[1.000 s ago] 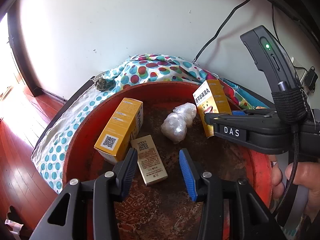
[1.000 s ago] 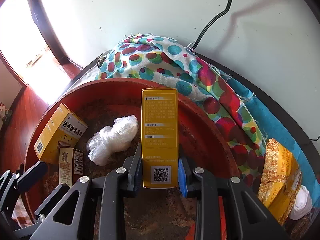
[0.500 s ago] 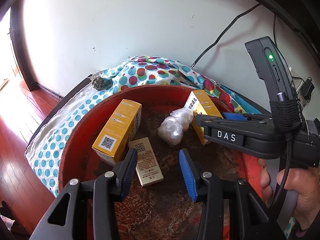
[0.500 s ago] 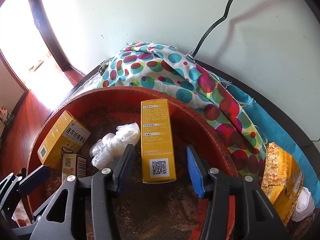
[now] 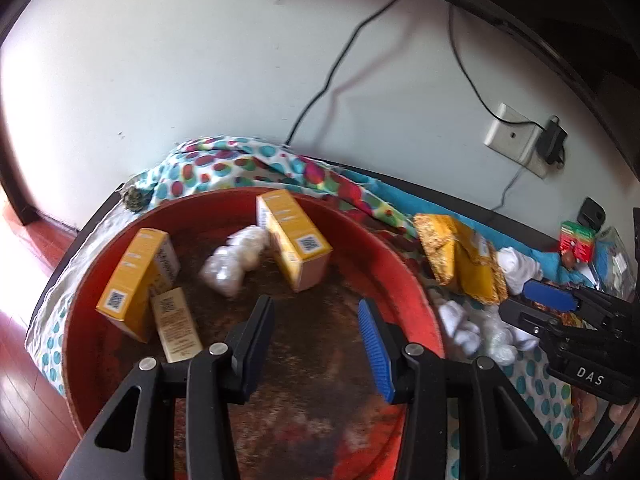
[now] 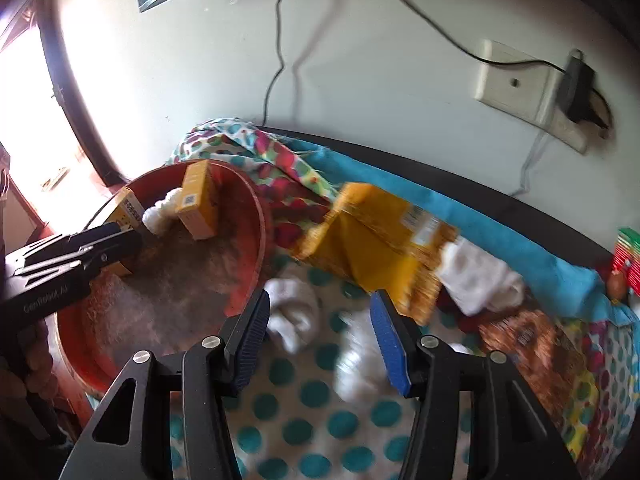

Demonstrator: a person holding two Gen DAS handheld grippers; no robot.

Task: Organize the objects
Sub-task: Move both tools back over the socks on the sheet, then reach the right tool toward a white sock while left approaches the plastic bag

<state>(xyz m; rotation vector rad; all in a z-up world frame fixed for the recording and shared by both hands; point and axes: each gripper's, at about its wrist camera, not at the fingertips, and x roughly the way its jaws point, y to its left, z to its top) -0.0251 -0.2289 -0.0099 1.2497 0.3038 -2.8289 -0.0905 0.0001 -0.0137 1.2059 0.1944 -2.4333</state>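
Three boxes [image 5: 294, 246] in red basin [image 5: 416, 312].

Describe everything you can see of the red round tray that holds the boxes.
The red round tray is shallow, with a low raised rim and a worn, brown-stained floor; its material cannot be told. It sits on a polka-dot cloth. Inside lie two yellow boxes, a small gold box and a crumpled clear plastic bag. The left gripper hangs open above its near side, its fingers touching nothing.
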